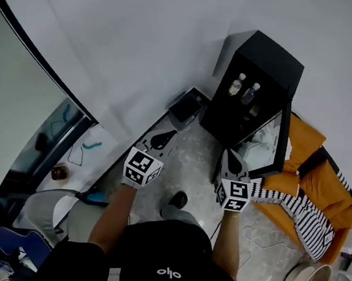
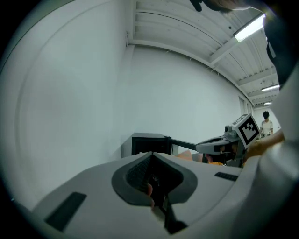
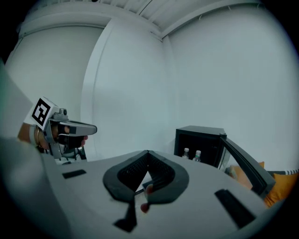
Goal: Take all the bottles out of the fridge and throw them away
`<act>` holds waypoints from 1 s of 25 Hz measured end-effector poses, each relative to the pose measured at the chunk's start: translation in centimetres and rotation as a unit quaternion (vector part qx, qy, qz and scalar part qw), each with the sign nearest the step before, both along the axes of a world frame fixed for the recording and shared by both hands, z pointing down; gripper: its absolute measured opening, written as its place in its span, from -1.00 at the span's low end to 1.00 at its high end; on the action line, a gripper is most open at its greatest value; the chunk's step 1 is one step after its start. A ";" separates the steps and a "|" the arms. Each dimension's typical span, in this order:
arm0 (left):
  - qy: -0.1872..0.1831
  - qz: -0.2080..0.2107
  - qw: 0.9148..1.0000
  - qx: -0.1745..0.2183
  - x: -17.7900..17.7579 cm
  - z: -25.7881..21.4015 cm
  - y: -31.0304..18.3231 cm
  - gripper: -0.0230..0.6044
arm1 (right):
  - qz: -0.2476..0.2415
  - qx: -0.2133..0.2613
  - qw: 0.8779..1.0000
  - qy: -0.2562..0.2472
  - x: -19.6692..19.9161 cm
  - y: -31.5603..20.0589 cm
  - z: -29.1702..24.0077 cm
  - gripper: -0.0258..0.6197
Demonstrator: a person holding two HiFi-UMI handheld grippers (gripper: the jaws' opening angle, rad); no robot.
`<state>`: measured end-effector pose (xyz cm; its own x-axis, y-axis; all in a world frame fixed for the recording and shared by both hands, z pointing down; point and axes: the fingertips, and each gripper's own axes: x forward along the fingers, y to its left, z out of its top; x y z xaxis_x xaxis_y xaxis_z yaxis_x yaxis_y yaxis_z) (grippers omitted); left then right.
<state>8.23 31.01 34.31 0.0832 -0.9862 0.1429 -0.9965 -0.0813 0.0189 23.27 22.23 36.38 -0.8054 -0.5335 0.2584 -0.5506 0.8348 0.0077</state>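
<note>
A black mini fridge (image 1: 261,64) stands against the white wall with its door (image 1: 282,142) swung open to the right. Two clear bottles with white caps, one (image 1: 237,85) beside the other (image 1: 250,93), stand upright on its upper shelf. They also show in the right gripper view as bottle (image 3: 186,153) and bottle (image 3: 197,155). My left gripper (image 1: 167,135) and right gripper (image 1: 228,156) hover side by side short of the fridge. Both are shut with nothing between the jaws. The left gripper (image 2: 150,153) and the right gripper (image 3: 147,152) each show tips that meet.
A black open bin (image 1: 185,108) sits on the floor left of the fridge. An orange sofa (image 1: 314,183) with a striped blanket (image 1: 296,210) stands to the right, behind the open door. A glass partition (image 1: 44,143) and clutter lie to the left.
</note>
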 end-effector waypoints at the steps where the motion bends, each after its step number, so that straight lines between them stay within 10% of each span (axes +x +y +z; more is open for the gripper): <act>1: 0.001 -0.001 1.000 0.000 -0.3 0.0 -1.1 -0.93 | -0.001 0.000 1.000 0.003 -0.2 -1.1 0.0 -0.91; 25: -0.014 0.045 0.999 -0.021 4.9 -0.8 -16.6 -0.93 | 0.054 -0.031 0.997 -0.054 5.0 -14.4 0.4 -0.91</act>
